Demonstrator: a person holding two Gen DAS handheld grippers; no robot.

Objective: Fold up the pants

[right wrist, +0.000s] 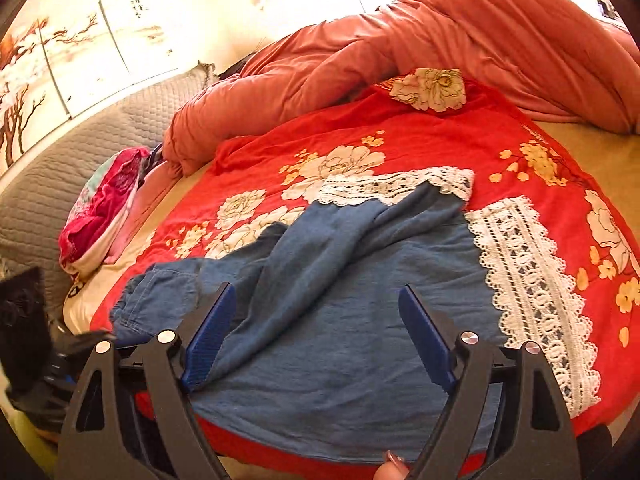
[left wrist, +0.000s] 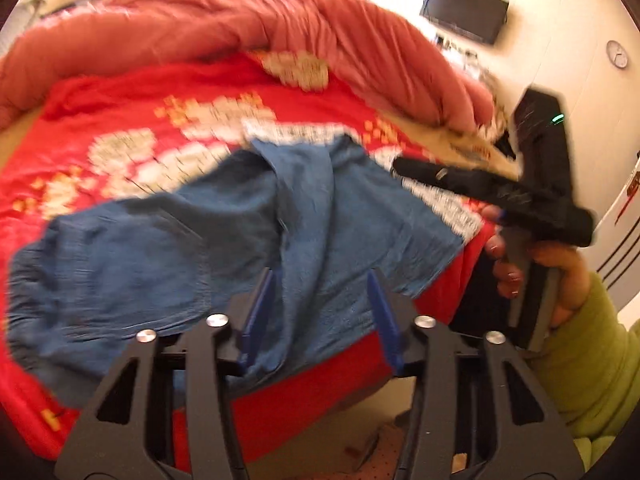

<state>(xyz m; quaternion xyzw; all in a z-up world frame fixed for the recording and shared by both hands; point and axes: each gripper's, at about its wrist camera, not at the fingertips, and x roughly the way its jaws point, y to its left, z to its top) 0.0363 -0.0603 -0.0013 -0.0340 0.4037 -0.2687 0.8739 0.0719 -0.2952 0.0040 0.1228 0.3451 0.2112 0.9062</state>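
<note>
Spread empty at bottom centre of its own view, the right claw (right wrist: 316,336) hovers over crumpled blue pants (right wrist: 344,304) running lower right to upper left across the bed (right wrist: 472,148); left claw (left wrist: 320,312) also released above them

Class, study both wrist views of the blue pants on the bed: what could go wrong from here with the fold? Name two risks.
1. The blue pants lie bunched, with a ridge of cloth running up the middle; folding now would likely trap creases.
2. The white lace trim lies at the right edge of the denim, so the right gripper, its fingers apart, might snag it.
</note>
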